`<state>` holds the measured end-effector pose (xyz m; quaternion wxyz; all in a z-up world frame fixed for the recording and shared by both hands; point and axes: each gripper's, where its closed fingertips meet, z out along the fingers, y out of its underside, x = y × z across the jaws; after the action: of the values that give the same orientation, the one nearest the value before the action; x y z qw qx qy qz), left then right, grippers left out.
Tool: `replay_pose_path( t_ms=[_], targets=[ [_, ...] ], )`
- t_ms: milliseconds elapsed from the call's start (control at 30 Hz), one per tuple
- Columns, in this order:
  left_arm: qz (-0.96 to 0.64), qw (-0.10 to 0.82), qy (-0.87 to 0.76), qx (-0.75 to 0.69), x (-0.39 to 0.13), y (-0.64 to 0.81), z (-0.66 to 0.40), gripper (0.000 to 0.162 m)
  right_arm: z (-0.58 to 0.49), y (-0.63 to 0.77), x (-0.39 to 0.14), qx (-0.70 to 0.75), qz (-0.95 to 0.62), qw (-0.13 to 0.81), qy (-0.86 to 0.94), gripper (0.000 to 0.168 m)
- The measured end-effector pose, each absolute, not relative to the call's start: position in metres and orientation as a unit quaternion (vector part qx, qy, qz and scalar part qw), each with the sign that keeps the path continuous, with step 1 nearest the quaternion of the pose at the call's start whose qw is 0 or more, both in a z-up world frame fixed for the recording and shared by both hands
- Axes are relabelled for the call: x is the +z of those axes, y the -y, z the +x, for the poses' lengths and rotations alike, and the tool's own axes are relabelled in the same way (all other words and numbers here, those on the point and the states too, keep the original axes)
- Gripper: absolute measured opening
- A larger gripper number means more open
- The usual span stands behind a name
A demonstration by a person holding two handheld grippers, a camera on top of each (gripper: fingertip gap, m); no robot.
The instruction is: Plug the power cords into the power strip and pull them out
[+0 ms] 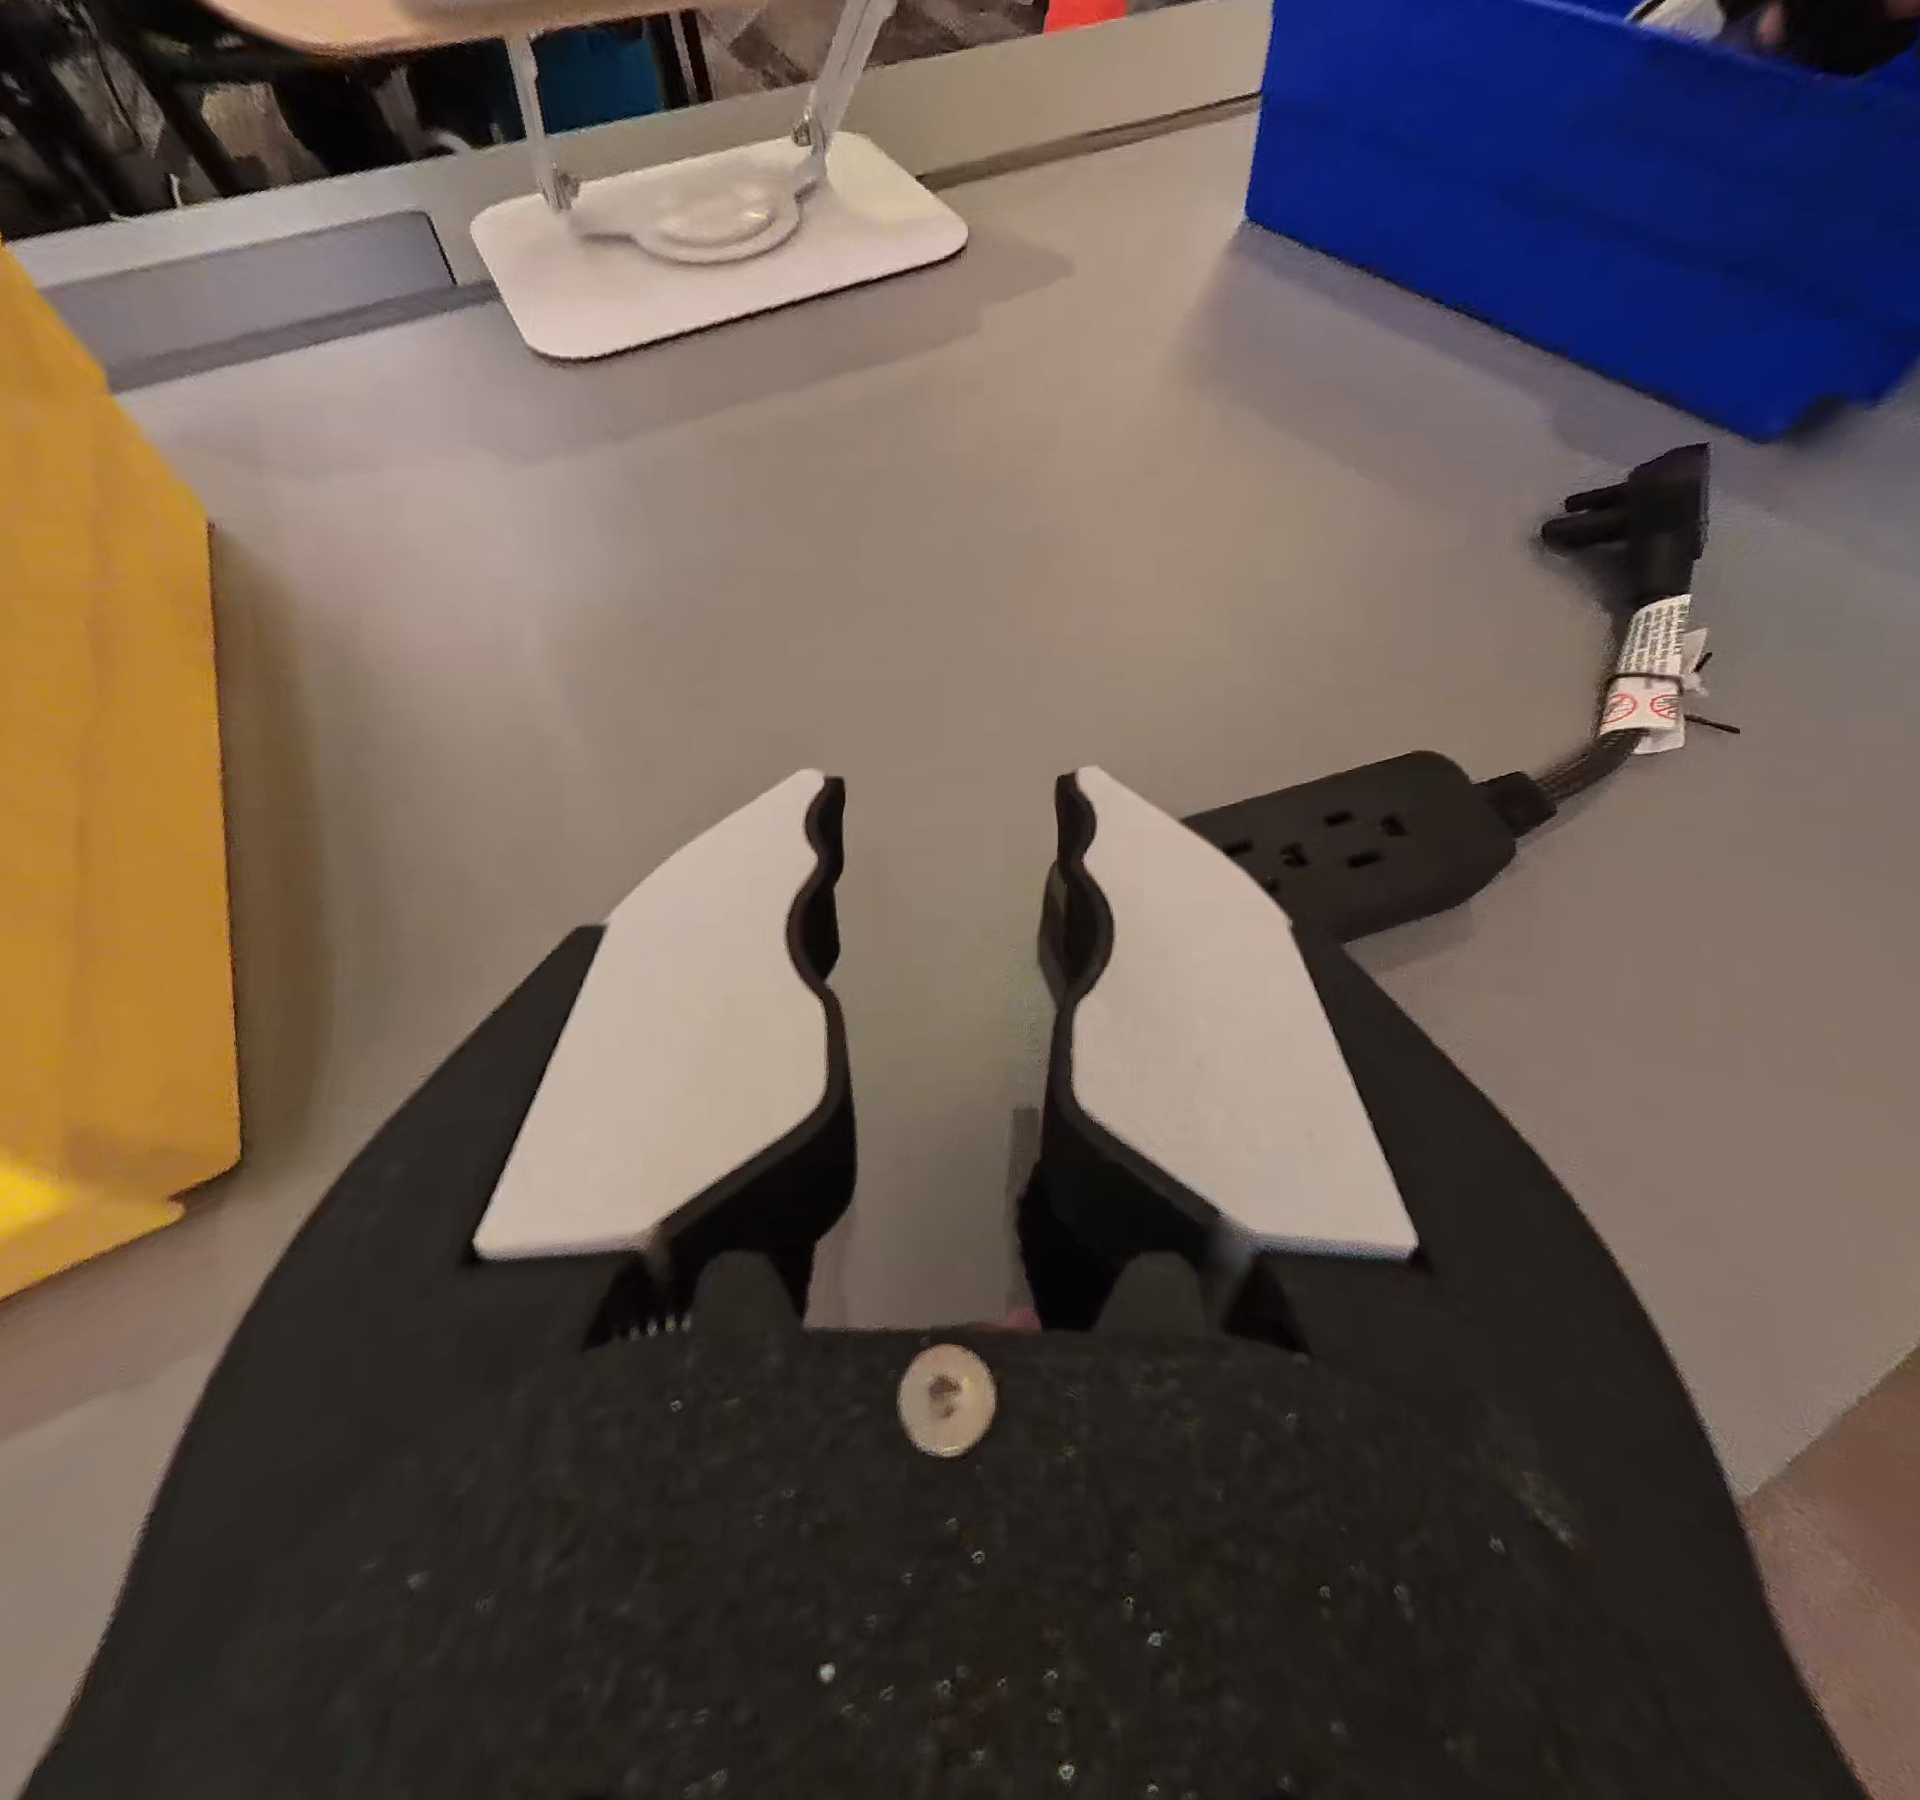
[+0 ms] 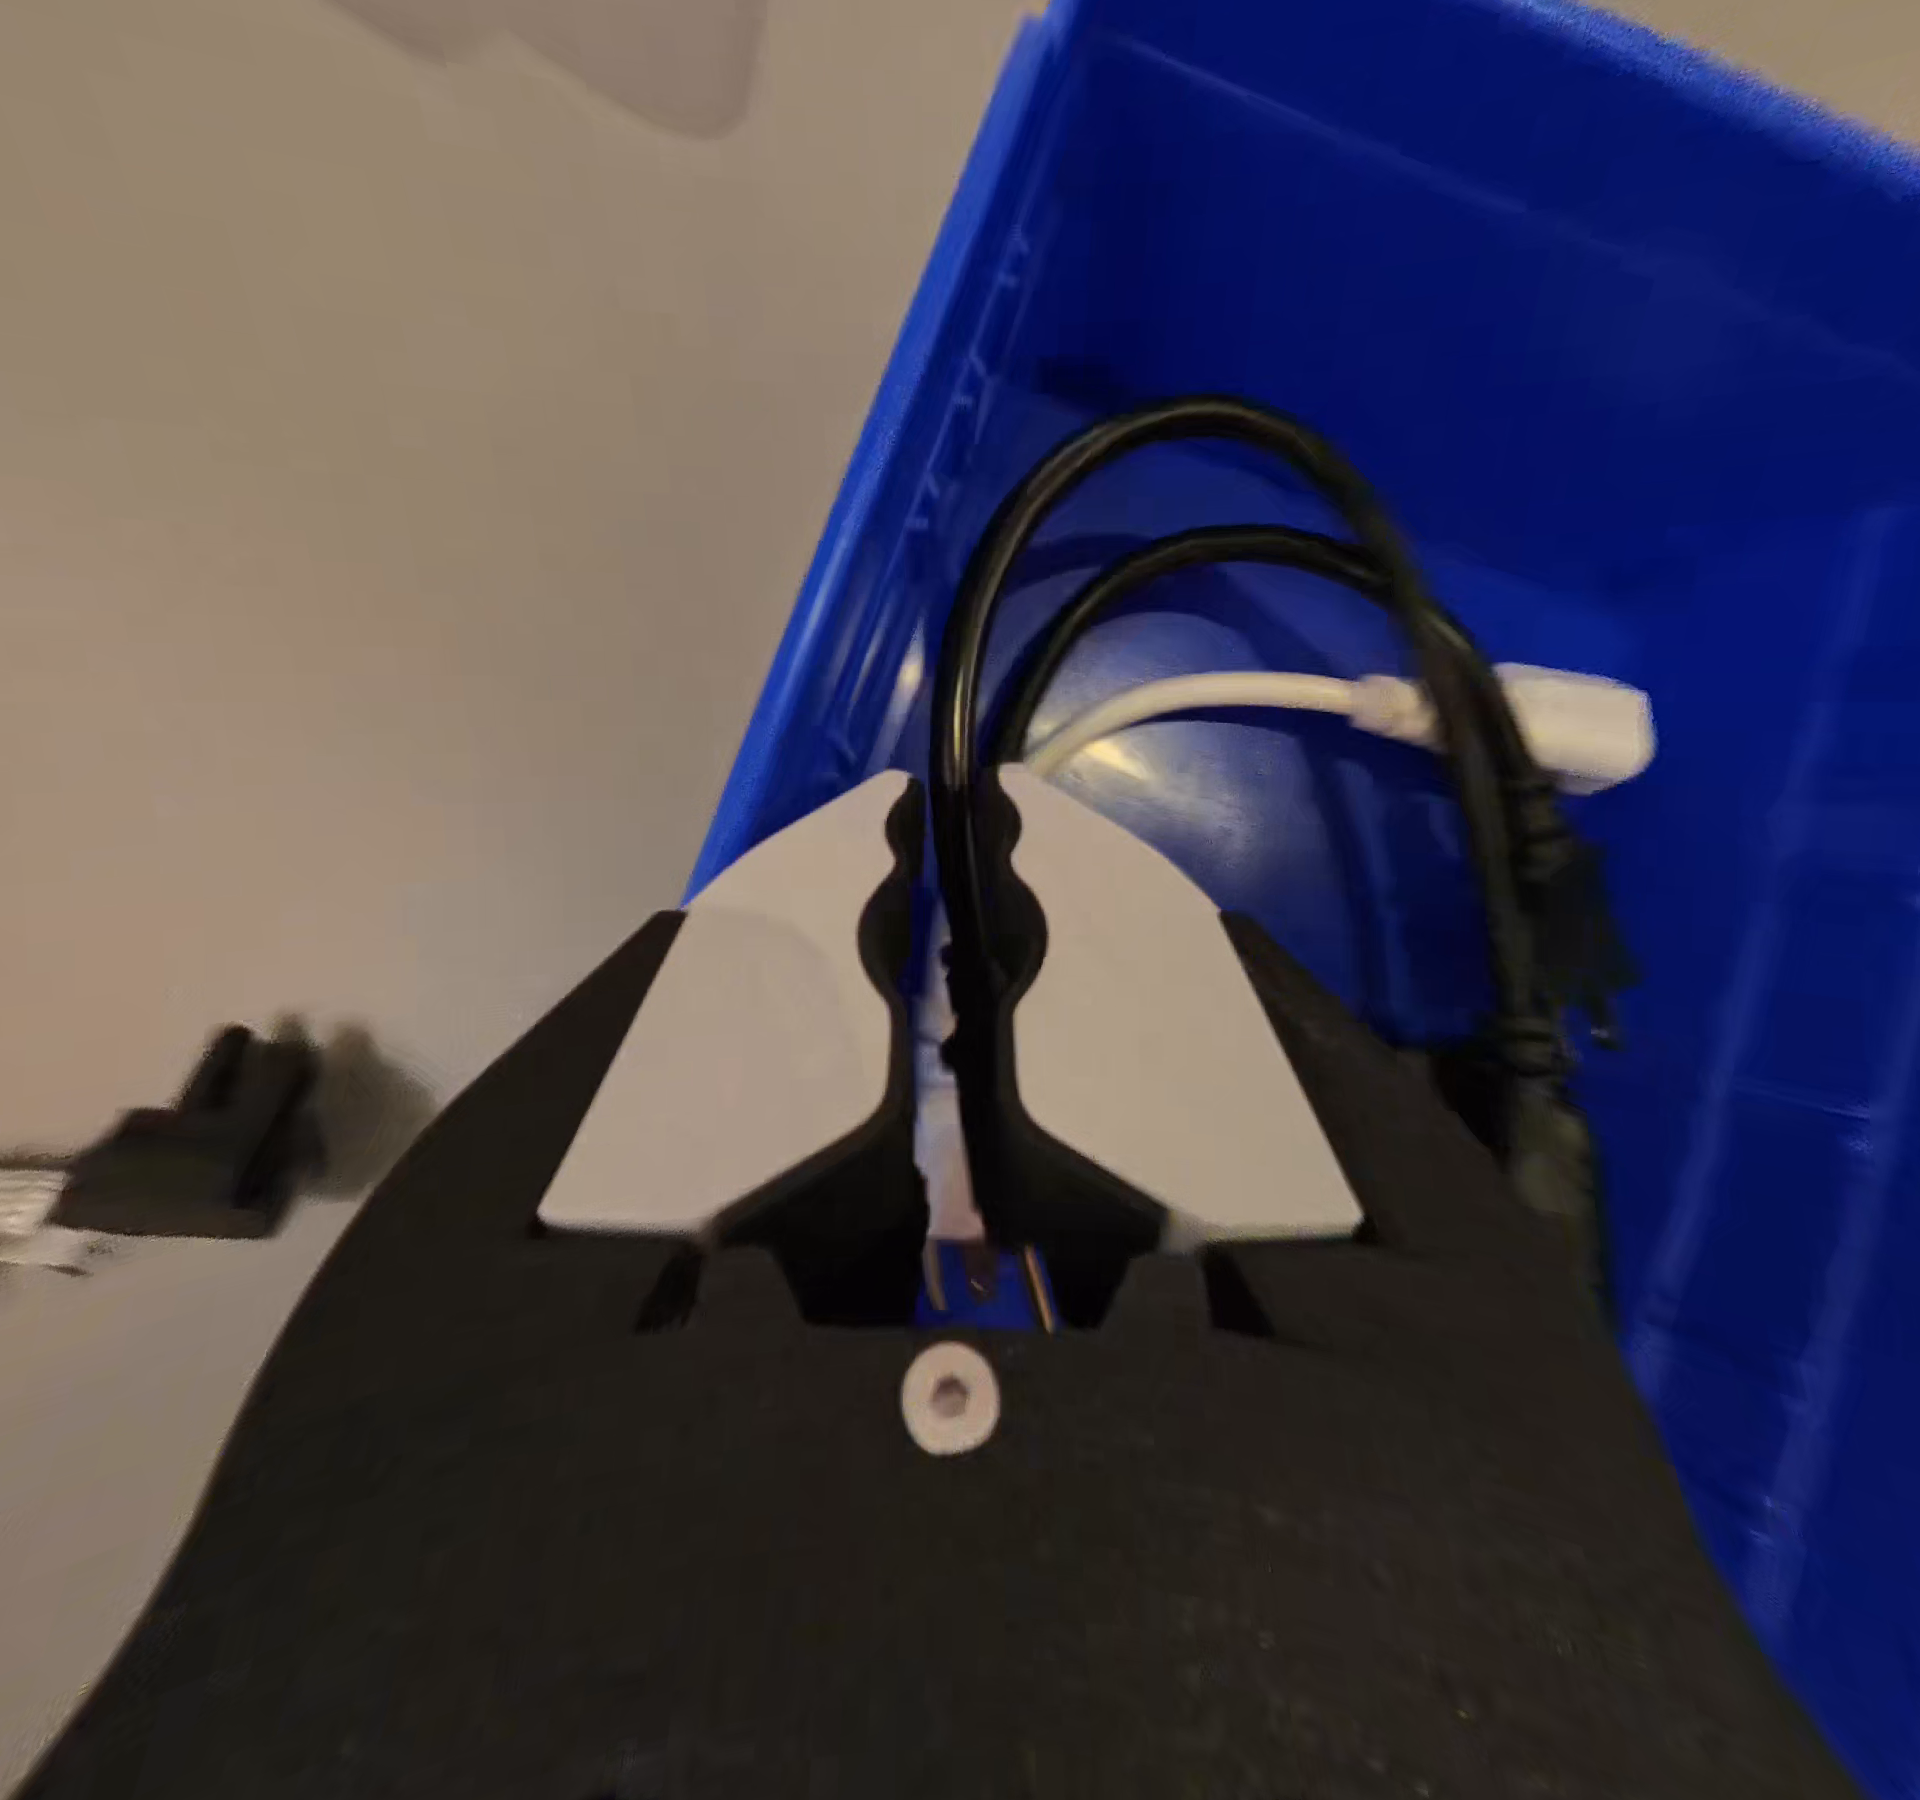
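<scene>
The right gripper (image 2: pixel 961 794) is seen over the blue bin (image 2: pixel 1455 316), jaws pinching a black power cord (image 2: pixel 1039 524). The left gripper (image 1: pixel 951 784) is held empty, jaws spread — the black power strip (image 1: pixel 1371 841) lies on the grey desk (image 1: pixel 831 555) at centre right.

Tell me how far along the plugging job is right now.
Early stage. Done: nothing plugged; the visible sockets of the black power strip on the grey table are empty. In hand: the right gripper is shut on a black power cord over the blue bin, where a white cord lies. The left gripper is open, beside the strip. Left: all plugging and unplugging.
</scene>
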<state>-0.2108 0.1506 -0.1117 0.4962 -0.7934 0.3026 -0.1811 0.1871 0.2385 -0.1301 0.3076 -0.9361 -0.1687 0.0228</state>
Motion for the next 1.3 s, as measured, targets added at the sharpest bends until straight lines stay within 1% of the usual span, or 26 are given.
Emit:
replay_pose_path(
  t_ms=[67, 133, 200, 300, 400, 467, 533, 600, 667, 733, 800, 833, 933, 967, 1033, 1167, 1300],
  targets=[
    [-0.797, 0.490, -0.300, -0.185, -0.117, -0.151, -0.212, 0.039, 0.184, -0.242, -0.123, 0.095, -0.927, 0.343, 0.120, 0.014],
    [-0.802, 0.481, -0.301, -0.187, -0.123, -0.151, -0.214, 0.039, 0.191, -0.239, -0.104, 0.121, -0.913, 0.379, 0.087, 0.020],
    [-0.804, 0.477, -0.301, -0.187, -0.127, -0.150, -0.216, 0.039, 0.198, -0.229, -0.073, 0.114, -0.894, 0.427, 0.078, 0.027],
    [-0.808, 0.471, -0.298, -0.191, -0.131, -0.150, -0.221, 0.040, 0.190, -0.200, -0.022, 0.099, -0.855, 0.498, 0.103, 0.029],
    [-0.813, 0.466, -0.287, -0.199, -0.130, -0.151, -0.226, 0.043, 0.174, -0.161, 0.001, 0.094, -0.826, 0.543, 0.121, 0.030],
    [-0.814, 0.470, -0.273, -0.204, -0.125, -0.150, -0.234, 0.044, 0.166, -0.136, -0.008, 0.104, -0.813, 0.562, 0.112, 0.032],
    [-0.819, 0.475, -0.254, -0.198, -0.117, -0.151, -0.250, 0.049, 0.166, -0.112, -0.035, 0.113, -0.812, 0.567, 0.079, 0.035],
    [-0.828, 0.480, -0.221, -0.186, -0.111, -0.147, -0.280, 0.054, 0.165, -0.089, -0.061, 0.133, -0.797, 0.588, 0.035, 0.033],
    [-0.841, 0.481, -0.183, -0.166, -0.115, -0.137, -0.320, 0.054, 0.163, -0.067, -0.088, 0.127, -0.800, 0.586, 0.014, 0.034],
    [-0.857, 0.476, -0.142, -0.134, -0.130, -0.126, -0.366, 0.054, 0.167, -0.051, -0.109, 0.086, -0.813, 0.576, 0.004, 0.034],
    [-0.874, 0.455, -0.093, -0.142, -0.144, -0.115, -0.399, 0.055, 0.165, -0.050, -0.114, 0.086, -0.816, 0.571, 0.010, 0.035],
    [-0.876, 0.447, -0.073, -0.165, -0.142, -0.114, -0.406, 0.055, 0.167, -0.053, -0.115, 0.087, -0.817, 0.569, 0.010, 0.036],
    [-0.845, 0.487, -0.054, -0.214, -0.128, -0.125, -0.415, 0.057, 0.172, -0.062, -0.127, 0.085, -0.830, 0.551, 0.020, 0.043],
    [-0.846, 0.482, -0.052, -0.220, -0.130, -0.127, -0.415, 0.058, 0.175, -0.064, -0.131, 0.078, -0.835, 0.545, 0.021, 0.043],
    [-0.851, 0.468, -0.061, -0.231, -0.134, -0.126, -0.408, 0.058, 0.181, -0.064, -0.133, 0.065, -0.837, 0.544, 0.015, 0.043],
    [-0.846, 0.470, -0.097, -0.232, -0.136, -0.125, -0.388, 0.058, 0.181, -0.061, -0.137, 0.084, -0.838, 0.539, 0.005, 0.044],
    [-0.846, 0.470, -0.133, -0.217, -0.140, -0.130, -0.376, 0.057, 0.181, -0.056, -0.141, 0.073, -0.846, 0.528, 0.013, 0.045]
  ],
)
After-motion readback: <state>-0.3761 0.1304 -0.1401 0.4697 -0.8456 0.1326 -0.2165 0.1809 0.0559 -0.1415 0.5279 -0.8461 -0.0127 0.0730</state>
